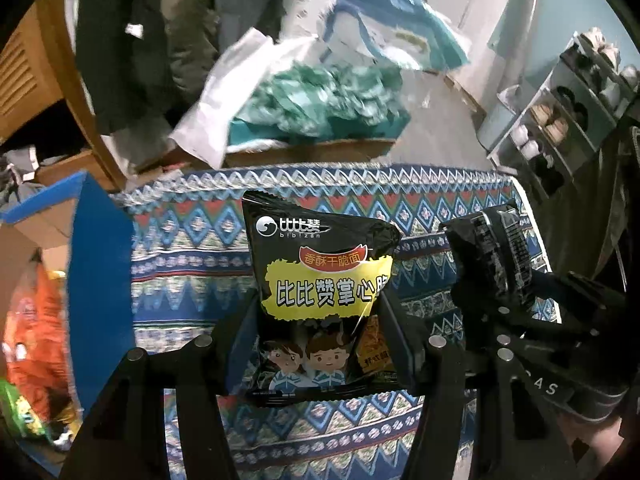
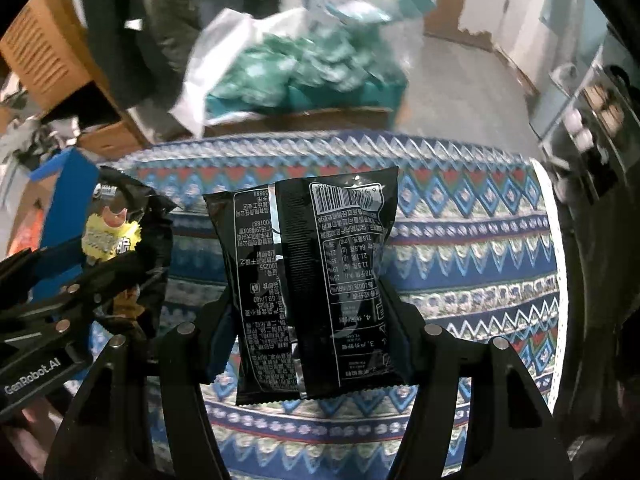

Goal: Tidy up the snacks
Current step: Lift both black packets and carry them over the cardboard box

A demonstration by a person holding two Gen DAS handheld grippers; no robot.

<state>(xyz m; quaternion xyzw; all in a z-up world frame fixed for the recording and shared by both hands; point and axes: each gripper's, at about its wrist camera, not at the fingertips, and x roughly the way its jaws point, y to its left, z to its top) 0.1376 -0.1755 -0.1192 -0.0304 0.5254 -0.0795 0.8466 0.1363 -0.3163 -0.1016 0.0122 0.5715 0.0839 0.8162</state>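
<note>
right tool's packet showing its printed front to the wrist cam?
No. The right tool holds its black packet back side toward the camera: barcode and fine print.

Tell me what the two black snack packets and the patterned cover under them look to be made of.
Front-facing packet in the left gripper: glossy printed plastic film, probably; shiny creases, crimped edge. Back-facing packet in the right gripper: same glossy film, with a centre seam and glare streaks. Patterned cover: likely matte woven or printed fabric; whether it is coated is unclear.
</note>
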